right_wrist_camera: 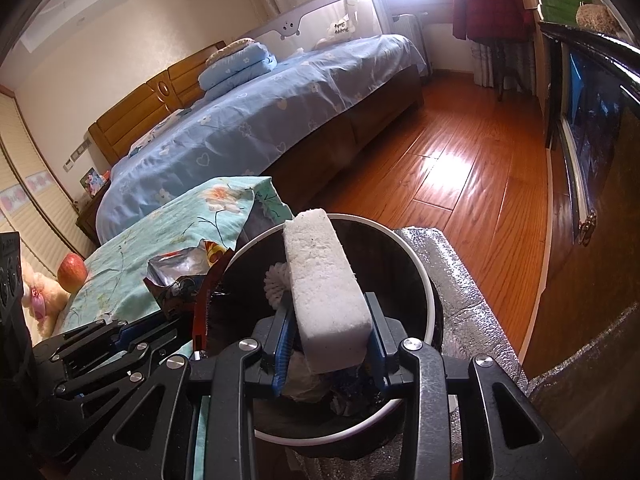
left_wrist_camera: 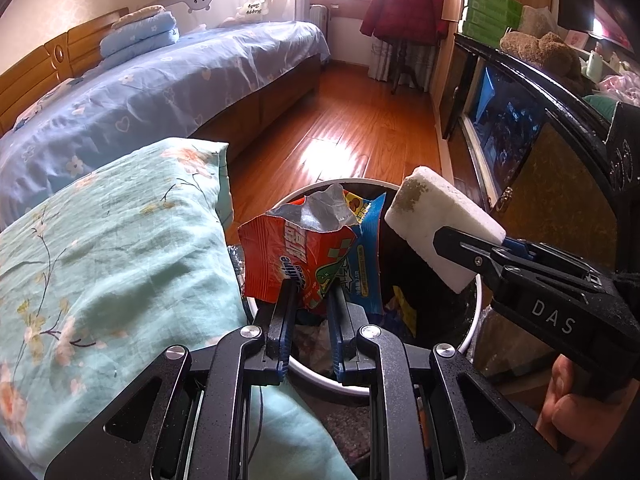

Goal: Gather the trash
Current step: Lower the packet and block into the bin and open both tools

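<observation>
Bedroom; over the bin [right_wrist_camera: 424, 280] our left gripper [left_wrist_camera: 310, 292] clamps wrappers [left_wrist_camera: 298, 256], right gripper [right_wrist_camera: 330, 320] grips foam block [right_wrist_camera: 324, 280]; next, release both.

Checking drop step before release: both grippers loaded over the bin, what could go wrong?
1. The red snack wrapper in the left gripper sits over the trash bin rim near the floral cloth; it may land outside.
2. The white sponge block in the right gripper is long; it could catch the rim.
</observation>
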Available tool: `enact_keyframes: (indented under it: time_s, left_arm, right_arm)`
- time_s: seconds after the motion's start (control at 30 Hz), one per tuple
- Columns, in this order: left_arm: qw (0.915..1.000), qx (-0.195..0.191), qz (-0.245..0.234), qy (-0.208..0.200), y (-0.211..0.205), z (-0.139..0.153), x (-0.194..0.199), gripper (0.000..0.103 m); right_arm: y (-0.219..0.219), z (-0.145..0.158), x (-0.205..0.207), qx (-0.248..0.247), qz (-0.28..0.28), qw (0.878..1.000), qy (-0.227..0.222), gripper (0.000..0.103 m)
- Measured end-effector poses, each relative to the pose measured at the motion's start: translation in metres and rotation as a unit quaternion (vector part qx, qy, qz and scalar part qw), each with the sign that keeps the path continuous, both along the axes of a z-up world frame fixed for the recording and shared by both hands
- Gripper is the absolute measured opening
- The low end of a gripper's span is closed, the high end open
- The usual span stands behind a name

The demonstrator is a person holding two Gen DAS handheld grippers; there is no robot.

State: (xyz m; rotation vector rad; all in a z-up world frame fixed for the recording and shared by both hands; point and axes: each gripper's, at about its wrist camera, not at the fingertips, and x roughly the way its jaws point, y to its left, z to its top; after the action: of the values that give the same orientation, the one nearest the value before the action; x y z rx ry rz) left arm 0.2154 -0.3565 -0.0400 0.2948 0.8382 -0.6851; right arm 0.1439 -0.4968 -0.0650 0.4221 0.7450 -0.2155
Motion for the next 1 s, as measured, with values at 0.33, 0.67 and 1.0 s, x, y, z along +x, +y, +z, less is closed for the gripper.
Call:
enact_keyframes:
  time_s: [0.33,0.67,1.0]
  left_arm:
    - [1.0000,0.001,0.001,0.000,-0.0019,0.0003,0.0028,0.015]
    - [1.0000,0.001,0.000,0.002,-0.0012,-0.0001,0.0036,0.016]
    - [1.0000,0.003,-0.002,0.002,-0.0038,0.0002,0.0041,0.016]
  right_arm:
    - [0.0007,-0.0015,0.0035,-0.001,0.001,1.000,0.005,0.035]
    - [0.0009,-0.0015,0.0049,-0.001,0.002,1.000,0.007,0.035]
    - [0.0024,-0.0017,0.0070,-0.003,0.002,1.000,0.006,0.035]
